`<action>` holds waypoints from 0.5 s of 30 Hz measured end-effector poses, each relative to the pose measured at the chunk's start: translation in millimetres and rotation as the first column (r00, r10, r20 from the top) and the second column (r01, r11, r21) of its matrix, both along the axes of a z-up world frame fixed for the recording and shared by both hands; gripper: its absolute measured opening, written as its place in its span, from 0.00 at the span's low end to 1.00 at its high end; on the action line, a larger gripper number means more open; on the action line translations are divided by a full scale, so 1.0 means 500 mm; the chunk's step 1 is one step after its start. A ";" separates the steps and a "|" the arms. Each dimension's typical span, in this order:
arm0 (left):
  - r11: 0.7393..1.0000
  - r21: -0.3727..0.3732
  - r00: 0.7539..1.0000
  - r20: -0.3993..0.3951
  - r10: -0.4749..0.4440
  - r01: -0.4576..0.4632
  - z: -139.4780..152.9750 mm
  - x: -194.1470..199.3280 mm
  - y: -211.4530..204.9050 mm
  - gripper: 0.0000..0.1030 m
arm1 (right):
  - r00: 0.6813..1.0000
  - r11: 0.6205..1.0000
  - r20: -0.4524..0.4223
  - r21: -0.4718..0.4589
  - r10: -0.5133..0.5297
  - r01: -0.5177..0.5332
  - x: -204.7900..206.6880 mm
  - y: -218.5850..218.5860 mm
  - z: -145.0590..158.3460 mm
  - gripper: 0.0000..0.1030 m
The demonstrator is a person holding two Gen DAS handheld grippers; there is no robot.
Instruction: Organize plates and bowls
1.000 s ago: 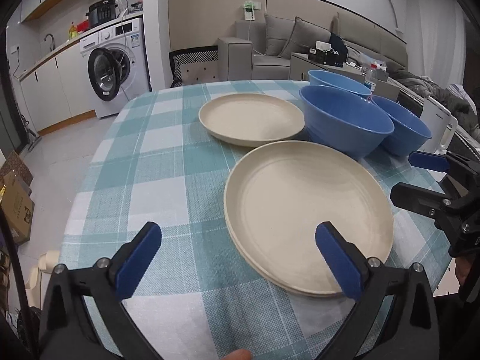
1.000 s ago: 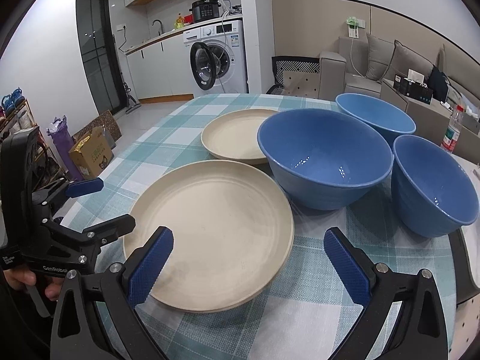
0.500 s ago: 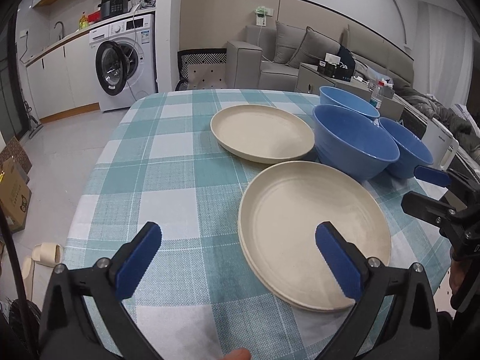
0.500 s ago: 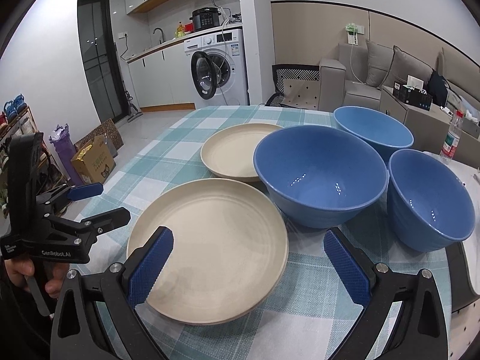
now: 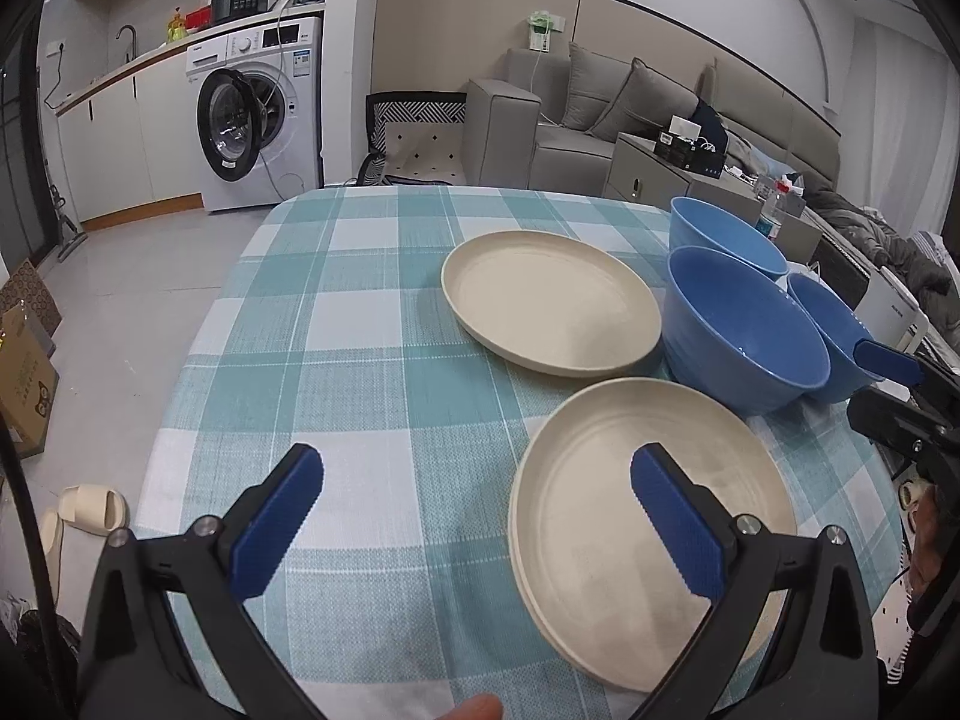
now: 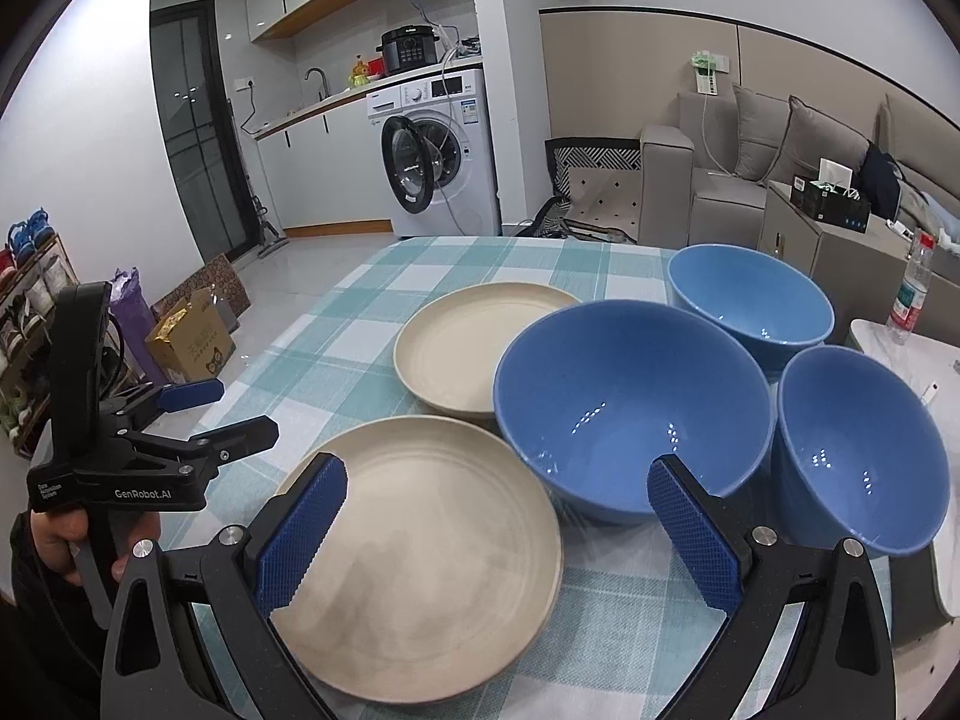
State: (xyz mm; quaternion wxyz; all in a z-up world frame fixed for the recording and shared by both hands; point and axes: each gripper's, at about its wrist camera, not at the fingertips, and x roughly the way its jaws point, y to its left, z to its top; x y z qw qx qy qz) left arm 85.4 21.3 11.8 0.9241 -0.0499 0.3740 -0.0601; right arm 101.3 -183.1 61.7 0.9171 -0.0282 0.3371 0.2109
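Left hand-held gripper [image 5: 474,510]: jaws wide apart, holding nothing.
Right hand-held gripper [image 6: 495,531]: jaws spread, nothing held.
Near plate [image 6: 432,552]: on the surface [image 5: 360,360], under both.
Far plate [image 5: 549,300]: beyond it.
Three blue bowls [image 6: 630,402]: ahead, rightward.

Legible text, one item: "GenRobot.AI", white lettering on the black body of the left tongs [image 6: 231,405], right wrist view. Other labels too small to read.
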 end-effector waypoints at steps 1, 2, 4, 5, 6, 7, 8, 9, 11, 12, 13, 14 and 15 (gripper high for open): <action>1.000 -0.006 1.000 -0.001 -0.001 0.001 0.000 0.006 0.003 1.00 | 1.000 1.000 0.007 -0.005 -0.003 0.003 0.001 0.002 0.003 0.99; 1.000 -0.011 1.000 -0.002 -0.002 0.002 0.001 0.011 0.005 1.00 | 1.000 1.000 0.012 -0.009 -0.005 0.006 0.003 0.004 0.007 0.99; 1.000 -0.015 1.000 -0.001 -0.001 0.001 0.003 0.021 0.008 1.00 | 1.000 1.000 0.015 -0.016 -0.018 0.018 0.010 0.008 0.010 0.99; 1.000 -0.017 1.000 -0.004 -0.001 0.001 0.003 0.027 0.010 1.00 | 1.000 1.000 0.016 -0.016 -0.021 0.021 0.013 0.009 0.011 0.99; 1.000 -0.018 1.000 -0.005 0.001 -0.001 0.004 0.033 0.011 1.00 | 1.000 1.000 0.015 -0.015 -0.026 0.026 0.018 0.010 0.011 0.99; 1.000 -0.021 1.000 -0.006 0.004 -0.004 0.004 0.037 0.012 1.00 | 0.999 0.999 0.010 -0.014 -0.032 0.033 0.022 0.011 0.010 0.99; 1.000 -0.023 1.000 -0.009 0.007 -0.007 0.004 0.044 0.013 1.00 | 0.999 0.999 0.007 -0.011 -0.041 0.041 0.027 0.011 0.008 0.99; 1.000 -0.024 1.000 -0.013 0.007 -0.007 0.004 0.049 0.014 1.00 | 0.999 0.999 0.002 -0.007 -0.046 0.046 0.032 0.011 0.007 0.99; 1.000 -0.025 1.000 -0.013 0.006 -0.006 0.005 0.059 0.016 1.00 | 0.998 0.998 -0.001 -0.011 -0.057 0.057 0.040 0.013 0.005 0.99; 1.000 -0.023 1.000 -0.013 0.001 -0.001 0.006 0.065 0.017 1.00 | 0.998 0.998 0.004 -0.014 -0.063 0.063 0.044 0.013 0.005 0.99; 1.000 -0.020 1.000 -0.013 -0.004 0.004 0.006 0.071 0.017 1.00 | 0.998 0.997 0.007 -0.017 -0.070 0.070 0.047 0.013 0.006 0.99; 1.000 -0.016 1.000 -0.014 -0.006 0.006 0.006 0.078 0.017 1.00 | 0.997 0.997 0.008 -0.018 -0.077 0.077 0.052 0.014 0.006 0.99; 1.000 -0.013 1.000 -0.017 -0.007 0.006 0.006 0.082 0.018 1.00 | 0.996 0.996 0.007 -0.016 -0.084 0.084 0.057 0.014 0.008 0.99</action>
